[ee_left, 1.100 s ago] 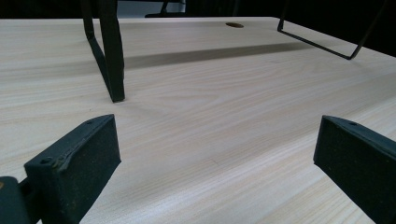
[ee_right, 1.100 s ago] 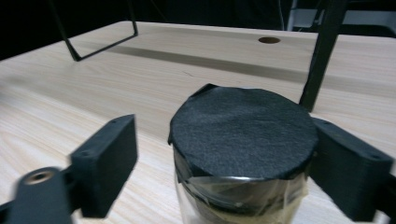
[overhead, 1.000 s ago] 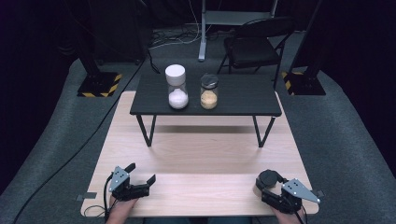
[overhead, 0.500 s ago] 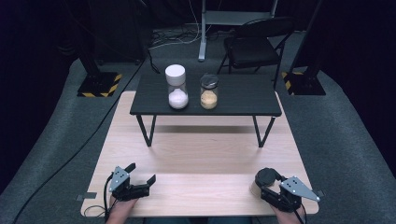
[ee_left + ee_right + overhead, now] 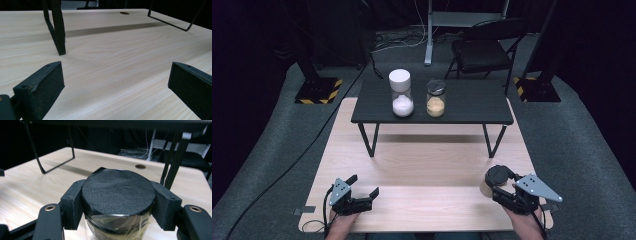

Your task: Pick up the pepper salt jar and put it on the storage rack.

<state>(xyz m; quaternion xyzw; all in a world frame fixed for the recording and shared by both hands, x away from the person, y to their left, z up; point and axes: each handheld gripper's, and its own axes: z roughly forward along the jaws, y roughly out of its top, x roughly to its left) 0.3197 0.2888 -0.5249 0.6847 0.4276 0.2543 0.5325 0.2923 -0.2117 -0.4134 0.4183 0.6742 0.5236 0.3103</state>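
1. Two grippers sit near the bench's (image 5: 422, 165) near edge, well apart: the left gripper (image 5: 363, 186) by the near left corner, the right gripper (image 5: 495, 183) by the near right corner.
2. The right gripper is clenched on a black-lidded jar (image 5: 117, 192); its jaws press the lid's rim from both sides in the right gripper view. Clear glass wrapped in film shows under the lid, with a brownish fill at the bottom edge of that view.
3. In the high view that jar (image 5: 498, 176) is at the bench's near right corner; whether it touches the wood I cannot tell.
4. The left gripper is released, its jaws spread wide over bare wood with nothing between them.
5. A small black table (image 5: 472, 102) stands across the bench's far edge. On it stand a white-lidded jar (image 5: 402, 95) of white grains and, just beside it, a dark-lidded jar (image 5: 435, 98) of tan grains.
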